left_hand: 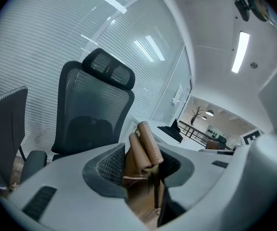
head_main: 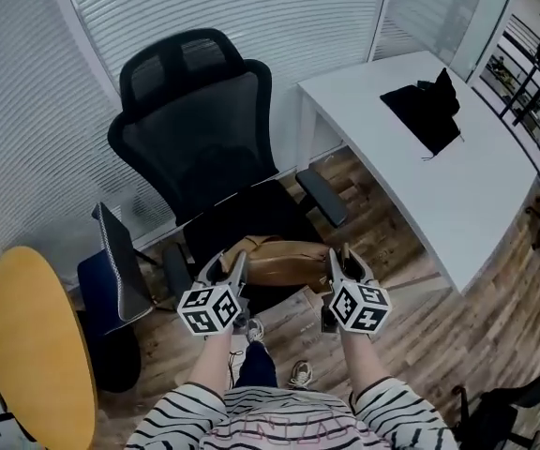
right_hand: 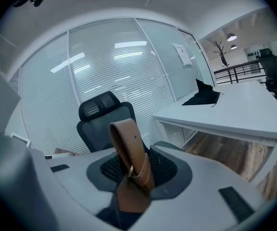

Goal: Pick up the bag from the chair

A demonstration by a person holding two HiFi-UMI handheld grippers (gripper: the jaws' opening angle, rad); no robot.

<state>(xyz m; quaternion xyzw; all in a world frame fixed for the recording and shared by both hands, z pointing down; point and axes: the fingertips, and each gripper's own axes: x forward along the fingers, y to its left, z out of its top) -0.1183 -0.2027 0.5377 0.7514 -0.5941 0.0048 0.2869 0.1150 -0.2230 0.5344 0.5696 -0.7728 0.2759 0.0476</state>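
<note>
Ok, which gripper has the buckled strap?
The right gripper: its strap is flat with a metal buckle; the left gripper holds two rounded handles.

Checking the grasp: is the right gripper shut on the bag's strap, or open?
Shut on it. In the right gripper view, the right gripper has the brown buckled strap pinched between its pads.

Black cloth (head_main: 427, 111) on white desk (head_main: 467, 190); chair (head_main: 204, 129) on floor (head_main: 457, 336)
</note>
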